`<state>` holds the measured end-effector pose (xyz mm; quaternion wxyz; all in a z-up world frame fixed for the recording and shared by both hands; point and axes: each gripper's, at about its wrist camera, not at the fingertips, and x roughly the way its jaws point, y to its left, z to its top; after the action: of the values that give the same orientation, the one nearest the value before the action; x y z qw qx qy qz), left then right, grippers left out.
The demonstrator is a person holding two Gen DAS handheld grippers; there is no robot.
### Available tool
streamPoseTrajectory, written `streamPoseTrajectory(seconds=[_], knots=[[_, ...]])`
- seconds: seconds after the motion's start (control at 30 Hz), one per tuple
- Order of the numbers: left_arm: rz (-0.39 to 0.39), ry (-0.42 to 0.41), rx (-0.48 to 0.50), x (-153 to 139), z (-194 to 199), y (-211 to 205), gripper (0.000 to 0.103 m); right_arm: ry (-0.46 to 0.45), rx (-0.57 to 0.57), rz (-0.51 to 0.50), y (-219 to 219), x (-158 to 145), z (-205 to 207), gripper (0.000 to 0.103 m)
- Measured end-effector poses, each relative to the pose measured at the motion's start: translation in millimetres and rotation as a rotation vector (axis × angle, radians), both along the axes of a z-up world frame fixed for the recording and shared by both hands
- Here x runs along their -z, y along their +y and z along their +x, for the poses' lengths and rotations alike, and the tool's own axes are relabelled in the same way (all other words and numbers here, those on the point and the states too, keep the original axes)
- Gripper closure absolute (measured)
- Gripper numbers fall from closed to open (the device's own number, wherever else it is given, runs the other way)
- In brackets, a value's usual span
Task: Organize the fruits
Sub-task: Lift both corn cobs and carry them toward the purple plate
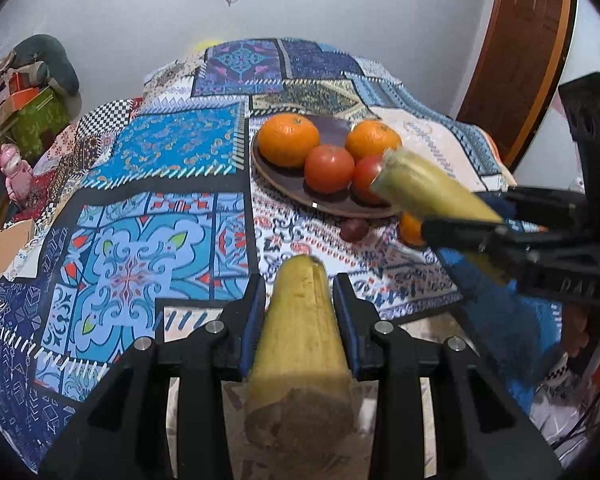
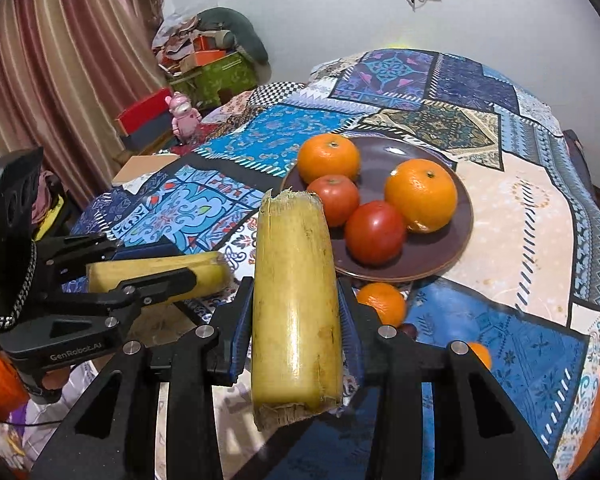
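Note:
My left gripper [image 1: 300, 292] is shut on a yellow sugarcane piece [image 1: 300, 336], held above the patchwork tablecloth. My right gripper [image 2: 296, 300] is shut on a second yellow sugarcane piece [image 2: 294, 292], held upright in front of the plate. Each gripper shows in the other's view: the right one [image 1: 460, 216] with its cane [image 1: 424, 184], the left one [image 2: 156, 276] with its cane [image 2: 156, 272]. A dark brown plate [image 2: 444, 256] holds two oranges [image 2: 422, 196] and two tomatoes [image 2: 374, 232]. It also shows in the left wrist view [image 1: 284, 184].
A loose orange [image 2: 382, 302] and a small dark fruit [image 1: 354, 229] lie on the cloth just in front of the plate. Another orange [image 2: 480, 354] sits lower right. Boxes and a pink toy [image 2: 184, 114] stand beyond the table's left edge. A wooden door [image 1: 516, 52] is at right.

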<state>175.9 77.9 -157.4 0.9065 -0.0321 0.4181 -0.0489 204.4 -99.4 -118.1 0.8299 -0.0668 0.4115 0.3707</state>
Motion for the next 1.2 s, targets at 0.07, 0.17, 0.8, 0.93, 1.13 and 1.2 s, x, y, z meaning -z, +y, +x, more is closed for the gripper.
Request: streamPoseTrajectory(seconds=[0.07,0.17,0.8,0.93,1.13,1.2], knots=[[0.006,0.022,0.005,4,-1,1,0.073,0.014,0.005,0.002,-2,3,0,0.067],[0.01,0.029,0.006,7,-2,5,0.073,0.023,0.01,0.0,-5,7,1,0.067],[0.053,0.089,0.025,19,0,-3,0.069,0.028,0.047,0.029,-17,3,10,0.067],[0.04,0.043,0.035,1,8,-7,0.069,0.013,0.059,0.031,-17,-3,16,0.067],[0.064,-0.006,0.056,-19,24,-14,0.07,-0.01,0.081,0.042,-13,-13,31,0.067],[0.069,0.0,0.066,-17,25,-15,0.07,-0.021,0.087,0.04,-10,-17,38,0.067]])
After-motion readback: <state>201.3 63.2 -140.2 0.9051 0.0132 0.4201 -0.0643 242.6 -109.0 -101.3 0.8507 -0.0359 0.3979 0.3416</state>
